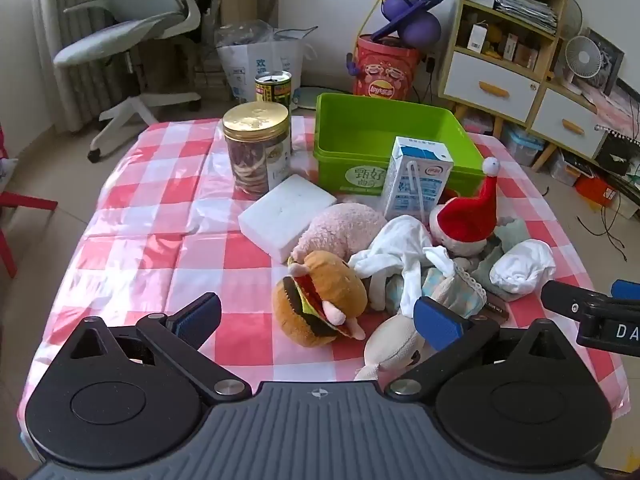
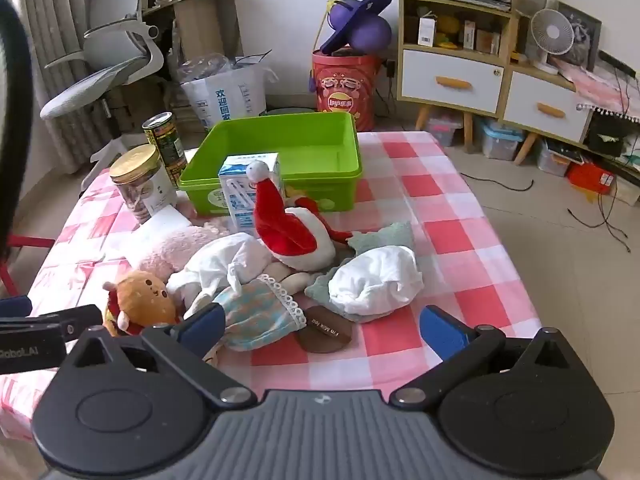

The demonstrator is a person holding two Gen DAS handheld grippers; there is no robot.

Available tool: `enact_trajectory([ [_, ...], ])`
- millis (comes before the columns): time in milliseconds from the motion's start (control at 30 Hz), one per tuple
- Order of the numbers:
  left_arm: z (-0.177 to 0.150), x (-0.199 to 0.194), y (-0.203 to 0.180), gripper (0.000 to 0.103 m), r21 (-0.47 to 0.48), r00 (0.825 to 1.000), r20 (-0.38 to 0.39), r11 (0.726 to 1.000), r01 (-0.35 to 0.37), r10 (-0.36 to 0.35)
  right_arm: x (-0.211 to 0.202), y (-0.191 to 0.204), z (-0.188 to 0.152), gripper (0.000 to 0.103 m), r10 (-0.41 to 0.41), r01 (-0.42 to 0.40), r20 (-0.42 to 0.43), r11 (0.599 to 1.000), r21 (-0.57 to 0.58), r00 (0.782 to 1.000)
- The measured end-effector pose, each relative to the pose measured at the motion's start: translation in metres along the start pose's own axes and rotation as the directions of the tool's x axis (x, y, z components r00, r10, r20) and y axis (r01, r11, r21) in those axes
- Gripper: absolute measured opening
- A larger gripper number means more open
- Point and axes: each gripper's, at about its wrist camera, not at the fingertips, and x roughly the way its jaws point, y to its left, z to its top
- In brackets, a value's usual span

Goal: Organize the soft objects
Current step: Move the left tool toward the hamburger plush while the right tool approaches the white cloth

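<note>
A pile of soft things lies on the checked table: a hamburger plush, a pink plush, a white cloth, a doll in a red Santa hat, a white sock bundle and a cream plush. An empty green bin stands behind. My left gripper is open, its fingers either side of the hamburger plush. My right gripper is open over the pile's near edge.
A gold-lidded jar, a can, a milk carton and a white foam block stand by the bin. An office chair and shelves lie beyond the table.
</note>
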Motion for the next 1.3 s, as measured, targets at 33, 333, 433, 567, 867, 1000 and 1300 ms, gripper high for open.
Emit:
enact_trajectory([
  [33,0.000,0.000,0.000,0.098,0.000,1.000,-0.003,1.000,0.005,-0.005,0.000,0.001,0.000,0.082,0.006,-0.006,-0.003,1.000,0.001,1.000],
  [333,-0.002,0.002,-0.002,0.098,-0.003,1.000,-0.009,1.000,-0.001,0.001,0.002,-0.001,0.000,0.082,0.024,-0.024,-0.016,1.000,0.019,1.000],
  [433,-0.002,0.006,-0.003,0.098,-0.003,1.000,-0.017,1.000,-0.005,0.005,0.001,-0.002,0.000,0.082,0.017,-0.016,-0.017,1.000,0.017,1.000],
  [567,-0.002,0.005,0.003,0.098,-0.014,1.000,-0.018,1.000,-0.001,0.000,0.001,0.003,0.001,0.082,0.008,-0.008,-0.022,1.000,0.009,1.000],
  [867,0.000,0.010,0.006,0.098,-0.001,1.000,-0.020,1.000,-0.001,0.001,0.006,0.001,0.005,0.082,0.013,-0.013,-0.037,1.000,0.018,0.999],
  [1000,0.003,0.013,0.013,0.098,-0.003,1.000,0.001,1.000,-0.003,0.003,0.008,-0.002,0.009,0.082,0.012,-0.011,-0.030,1.000,0.016,0.999],
  [1300,0.004,0.031,0.027,0.098,0.026,0.997,-0.025,0.996,0.080,-0.080,0.022,-0.010,0.018,0.082,0.021,-0.022,-0.031,1.000,-0.017,0.999],
])
